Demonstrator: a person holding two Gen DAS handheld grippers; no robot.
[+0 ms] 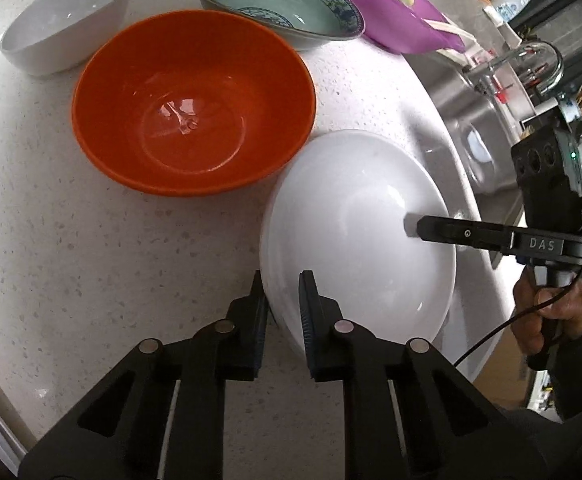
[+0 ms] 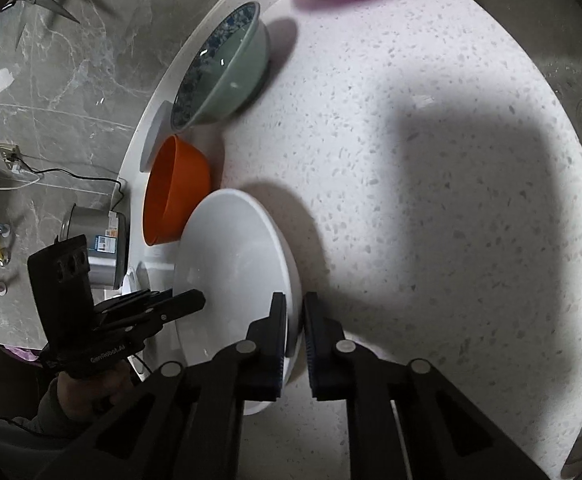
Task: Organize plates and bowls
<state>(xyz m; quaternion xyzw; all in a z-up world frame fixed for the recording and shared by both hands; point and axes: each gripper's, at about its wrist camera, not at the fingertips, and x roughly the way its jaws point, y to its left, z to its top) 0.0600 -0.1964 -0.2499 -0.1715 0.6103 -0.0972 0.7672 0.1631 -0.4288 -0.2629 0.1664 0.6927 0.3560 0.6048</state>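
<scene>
Far left of the left hand-held gripper [image 1: 283, 284], a small white bowl [image 1: 65, 26] sits on the speckled surface [image 1: 91, 260]. Ahead and slightly left of it is the orange bowl [image 1: 193, 100], with a blue-patterned green bowl [image 1: 275, 4] and a purple bowl [image 1: 395, 16] beyond. The left hand-held gripper pinches the near rim of the large white bowl [image 1: 355, 240], one pad outside, one inside. Opposite, the right hand-held gripper [image 2: 296, 304] pinches the same bowl's far rim. Right of it lies the steel sink [image 1: 475, 128].
</scene>
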